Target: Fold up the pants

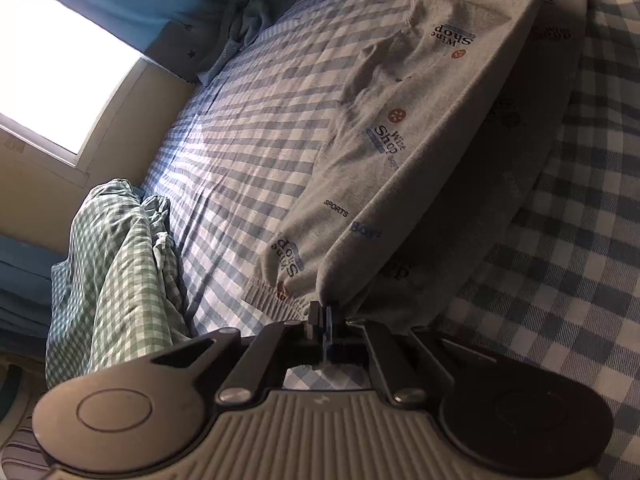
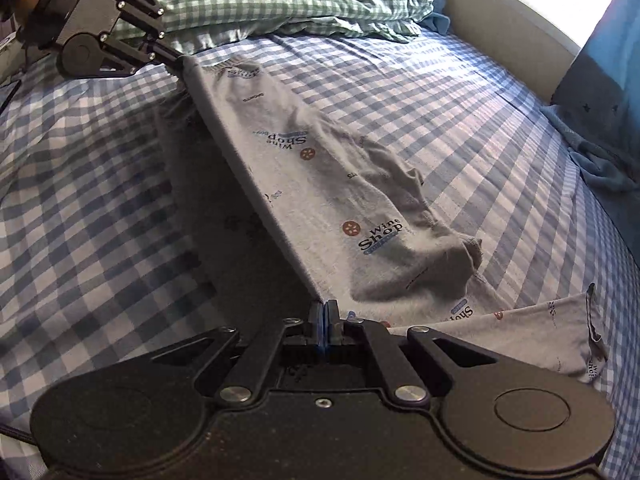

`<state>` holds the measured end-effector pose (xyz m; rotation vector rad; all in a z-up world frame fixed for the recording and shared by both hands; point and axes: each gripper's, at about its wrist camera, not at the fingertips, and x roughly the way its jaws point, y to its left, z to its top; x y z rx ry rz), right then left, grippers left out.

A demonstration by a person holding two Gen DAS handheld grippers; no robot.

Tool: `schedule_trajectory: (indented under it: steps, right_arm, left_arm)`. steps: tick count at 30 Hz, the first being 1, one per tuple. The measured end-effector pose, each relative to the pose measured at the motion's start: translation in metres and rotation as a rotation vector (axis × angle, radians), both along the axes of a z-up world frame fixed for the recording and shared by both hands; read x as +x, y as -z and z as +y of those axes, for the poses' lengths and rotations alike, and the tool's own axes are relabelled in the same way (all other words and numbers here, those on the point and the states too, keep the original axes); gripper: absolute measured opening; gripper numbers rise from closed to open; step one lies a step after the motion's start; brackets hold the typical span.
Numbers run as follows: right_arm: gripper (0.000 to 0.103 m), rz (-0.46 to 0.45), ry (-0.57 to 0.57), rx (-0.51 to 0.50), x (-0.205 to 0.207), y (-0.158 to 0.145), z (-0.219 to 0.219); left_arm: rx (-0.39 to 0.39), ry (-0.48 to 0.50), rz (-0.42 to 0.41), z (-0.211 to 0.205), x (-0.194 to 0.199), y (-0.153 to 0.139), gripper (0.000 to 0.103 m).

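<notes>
Holding the grey printed pants (image 2: 320, 184) taut, your left gripper (image 1: 324, 312) and right gripper (image 2: 325, 312) both pinch its edge. Blue-checked bed (image 2: 440, 92) underneath, window (image 1: 60, 64) beside.

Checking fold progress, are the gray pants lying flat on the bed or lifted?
Partly lifted: the left claw and right claw hold one edge of the gray pants taut above the bed; the rest drapes down onto it.

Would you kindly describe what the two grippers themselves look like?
Both are matte black. The left gripper has a ribbed grey plate at its base, round black discs either side and silver pivot bolts. The right gripper has a flat black base, the same discs and bolts, and blue pads lining its fingers.
</notes>
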<state>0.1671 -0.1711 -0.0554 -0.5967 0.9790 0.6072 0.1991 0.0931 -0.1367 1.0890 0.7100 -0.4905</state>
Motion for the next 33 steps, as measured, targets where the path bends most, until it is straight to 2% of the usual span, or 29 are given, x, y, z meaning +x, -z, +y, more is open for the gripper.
schedule_trajectory:
  steps: [6,8,9,10,12,13,14,15,16,17,21,24,28,33]
  right_arm:
    - [0.0,0.014,-0.028,-0.067,-0.021,0.037,0.014]
    - [0.002,0.007,-0.018,-0.07,-0.022,0.045,0.014]
    - [0.007,0.007,-0.008,-0.068,-0.022,0.047,0.013]
    - [0.008,0.013,0.001,-0.061,-0.023,0.049,0.012]
    - [0.023,0.018,0.032,-0.043,-0.025,0.049,0.008]
    - [0.027,0.021,0.048,-0.028,-0.026,0.047,0.005]
    - [0.037,0.022,0.068,-0.013,-0.028,0.045,0.001]
    - [0.051,0.018,0.092,-0.003,-0.03,0.042,-0.003]
    - [0.057,0.009,0.115,0.007,-0.032,0.038,-0.009]
    - [0.066,0.001,0.142,0.016,-0.034,0.034,-0.015]
    - [0.087,-0.006,0.266,0.057,-0.042,0.023,-0.052]
    - [0.096,-0.01,0.37,0.077,-0.05,0.018,-0.091]
    - [0.1,0.005,0.501,0.101,-0.056,0.018,-0.154]
    - [0.101,0.065,0.616,0.142,-0.038,0.018,-0.248]
  left_arm:
    - [0.046,-0.015,0.072,0.001,-0.008,0.03,0.002]
    - [0.042,-0.037,0.099,0.002,-0.009,0.035,0.009]
    - [0.031,-0.051,0.12,0.002,-0.009,0.035,0.011]
    - [0.018,-0.07,0.141,0.002,-0.01,0.034,0.017]
    - [-0.01,-0.11,0.173,0.002,-0.01,0.03,0.034]
    - [-0.034,-0.138,0.187,0.001,-0.01,0.026,0.052]
    - [-0.065,-0.17,0.199,-0.001,-0.011,0.02,0.069]
    - [-0.095,-0.195,0.211,-0.003,-0.011,0.014,0.075]
    - [-0.126,-0.225,0.219,-0.007,-0.012,0.008,0.085]
    - [-0.153,-0.255,0.224,-0.012,-0.014,0.002,0.088]
    - [-0.275,-0.35,0.267,-0.045,-0.014,-0.021,0.097]
    - [-0.371,-0.376,0.305,-0.089,-0.013,-0.033,0.101]
    - [-0.459,-0.361,0.368,-0.168,-0.002,-0.037,0.101]
    - [-0.488,-0.346,0.391,-0.264,0.027,-0.029,0.101]
